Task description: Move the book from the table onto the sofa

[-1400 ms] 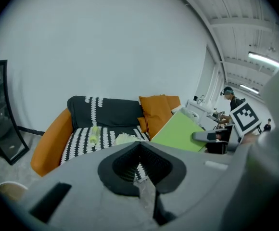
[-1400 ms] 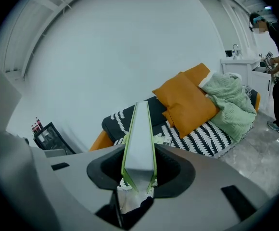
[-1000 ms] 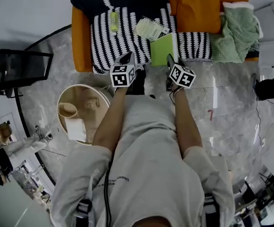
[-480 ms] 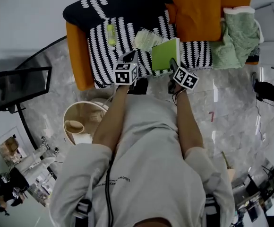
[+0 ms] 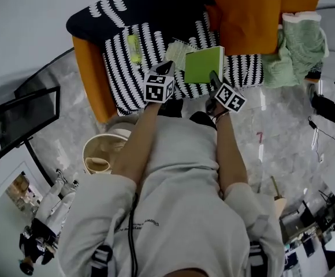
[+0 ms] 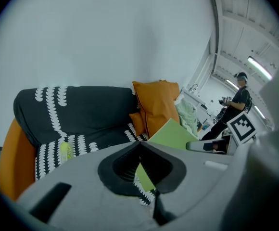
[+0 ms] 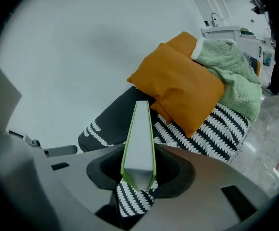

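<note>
A green book stands on edge over the sofa's striped seat, with my right gripper shut on its near end. In the right gripper view the book rises upright between the jaws, page edge toward the camera. My left gripper hovers just left of the book above the seat's front, jaws shut with nothing in them. From the left gripper view the book shows beyond the jaws, to the right.
On the sofa lie an orange cushion, a green towel, a yellow-green object and a pale packet. A round wooden table with a cup stands at the left, a dark monitor beyond it.
Both grippers have moved toward the sofa, the right one carrying the book further over the seat. The round table has slid back toward my left side.
</note>
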Tool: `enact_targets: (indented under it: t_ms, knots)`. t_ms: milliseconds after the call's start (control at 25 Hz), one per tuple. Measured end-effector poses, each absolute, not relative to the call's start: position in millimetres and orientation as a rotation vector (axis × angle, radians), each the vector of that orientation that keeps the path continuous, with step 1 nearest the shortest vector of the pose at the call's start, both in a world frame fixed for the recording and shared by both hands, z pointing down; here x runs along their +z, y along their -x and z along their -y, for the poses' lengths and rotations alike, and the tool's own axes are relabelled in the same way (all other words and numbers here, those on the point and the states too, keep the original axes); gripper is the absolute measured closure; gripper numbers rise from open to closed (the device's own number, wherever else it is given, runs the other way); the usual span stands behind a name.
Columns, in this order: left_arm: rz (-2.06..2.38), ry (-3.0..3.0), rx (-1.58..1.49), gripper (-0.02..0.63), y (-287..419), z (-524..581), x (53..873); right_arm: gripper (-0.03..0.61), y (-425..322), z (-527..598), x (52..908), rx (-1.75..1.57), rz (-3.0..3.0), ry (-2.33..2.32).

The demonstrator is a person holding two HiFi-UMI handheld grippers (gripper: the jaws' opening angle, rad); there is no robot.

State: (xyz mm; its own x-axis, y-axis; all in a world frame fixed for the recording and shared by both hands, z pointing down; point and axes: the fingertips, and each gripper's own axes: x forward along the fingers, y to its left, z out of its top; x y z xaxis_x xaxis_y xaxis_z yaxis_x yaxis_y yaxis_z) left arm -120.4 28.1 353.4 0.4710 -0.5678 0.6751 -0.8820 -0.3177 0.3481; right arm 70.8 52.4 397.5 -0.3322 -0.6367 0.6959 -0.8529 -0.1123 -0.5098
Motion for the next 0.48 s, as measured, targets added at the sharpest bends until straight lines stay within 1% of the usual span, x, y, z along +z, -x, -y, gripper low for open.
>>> enact_targets:
  t_ms: [200, 400, 480]
  knots:
    - [1.039, -2.035, 0.666, 0.604, 103, -14, 385, 0.434, -72, -41, 434, 1.663, 1.865, -1.761]
    - [0.948, -2.030, 0.751, 0.604, 103, -1, 422, 0.434, -50, -38, 472, 1.904, 1.822, -1.841]
    - [0.952, -1.993, 0.736, 0.604, 104, 10, 438, 0.434, -40, -34, 488, 1.965, 1.821, -1.836]
